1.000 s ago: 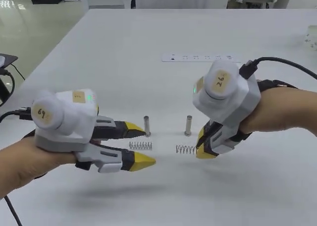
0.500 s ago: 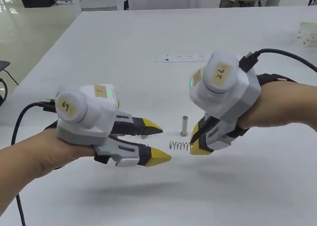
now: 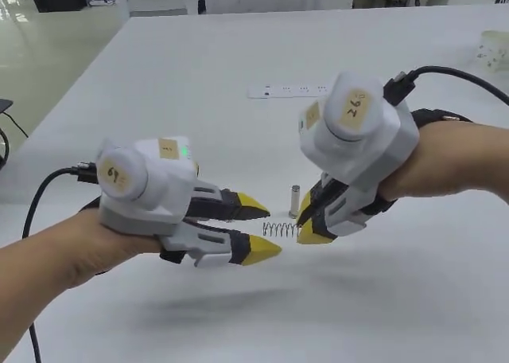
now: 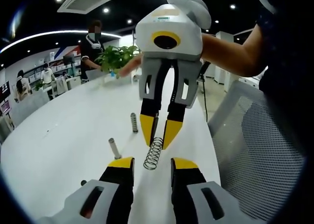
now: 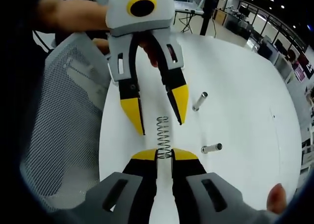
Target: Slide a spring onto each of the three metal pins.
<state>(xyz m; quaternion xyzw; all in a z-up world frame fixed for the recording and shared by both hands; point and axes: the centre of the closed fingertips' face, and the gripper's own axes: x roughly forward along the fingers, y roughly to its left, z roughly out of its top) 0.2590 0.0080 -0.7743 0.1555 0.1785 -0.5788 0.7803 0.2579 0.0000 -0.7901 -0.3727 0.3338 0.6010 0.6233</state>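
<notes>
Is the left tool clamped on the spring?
No, the left tool is open, jaws apart either side of the spring, whose far end the right tool pinches.

Centre frame: the right gripper (image 3: pixel 308 223), jaws pinched together, grips the right end of a spring (image 3: pixel 280 228) lying roughly level, with an upright metal pin (image 3: pixel 294 201) just behind it on the white table (image 3: pixel 199 76). The left gripper (image 3: pixel 259 229) comes in from lower left, its jaws apart, the yellow tips just left of the spring's free end. A power strip (image 3: pixel 288 90) lies upper centre.
</notes>
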